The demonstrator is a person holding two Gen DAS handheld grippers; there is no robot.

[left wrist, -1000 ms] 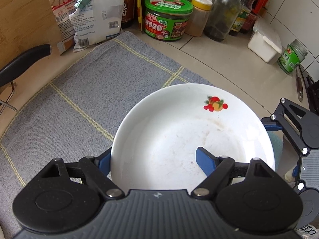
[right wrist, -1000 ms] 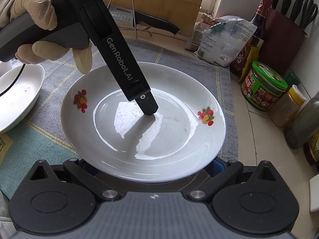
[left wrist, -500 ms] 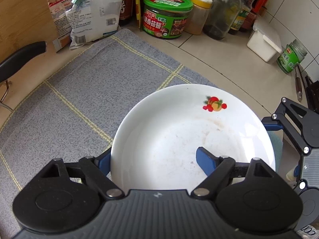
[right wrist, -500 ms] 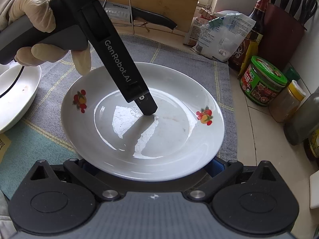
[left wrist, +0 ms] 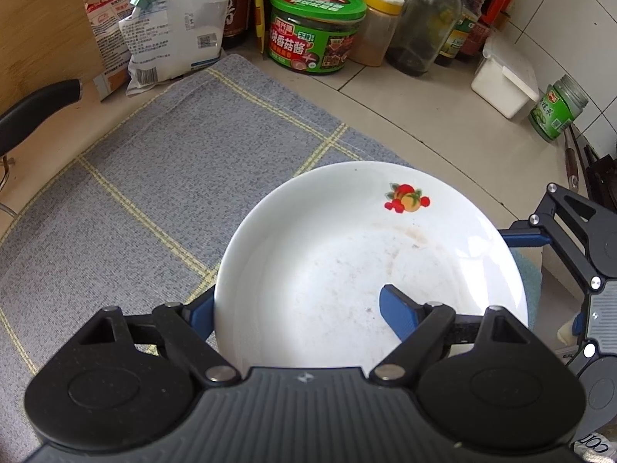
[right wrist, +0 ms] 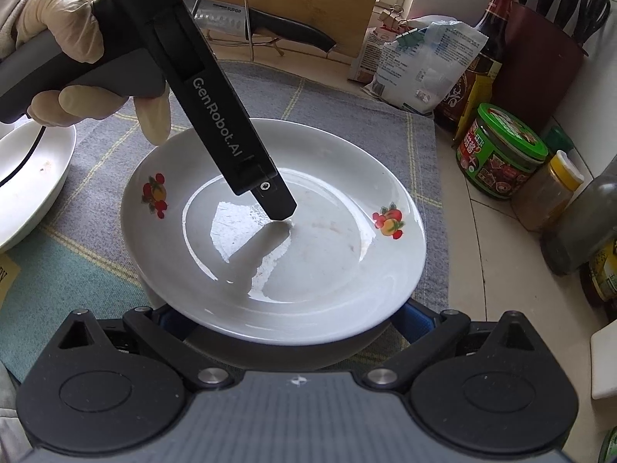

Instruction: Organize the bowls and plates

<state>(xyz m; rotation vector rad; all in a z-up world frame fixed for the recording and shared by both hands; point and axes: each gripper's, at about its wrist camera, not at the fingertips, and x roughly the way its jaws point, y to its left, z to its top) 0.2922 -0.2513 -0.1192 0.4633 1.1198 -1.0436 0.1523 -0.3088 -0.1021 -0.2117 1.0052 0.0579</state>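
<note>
A white plate (left wrist: 347, 262) with small fruit prints hangs a little above the grey checked mat (left wrist: 154, 212). My left gripper (left wrist: 297, 305) is shut on its near wall: one blue pad presses the outside under the rim, the other lies on the inner surface. From the right wrist view that inner finger (right wrist: 270, 196) touches the middle of the plate (right wrist: 327, 262), with a gloved hand (right wrist: 65, 19) on the handle. My right gripper (right wrist: 291, 316) reaches under the plate's near rim with its jaws wide. Its tips are hidden, so its grip is unclear.
A second white dish (right wrist: 31, 177) sits at the left on a teal cloth (right wrist: 58, 289). Along the back stand a green-lidded jar (left wrist: 316, 31), bottles, clipped bags, a knife on a wire rack (right wrist: 270, 19) and a knife block (right wrist: 540, 50). A white box (left wrist: 505, 81) is at the right.
The mat and jars have drifted very slightly in both views, while the plate keeps its place against both grippers. Neither gripper's jaws have changed.
</note>
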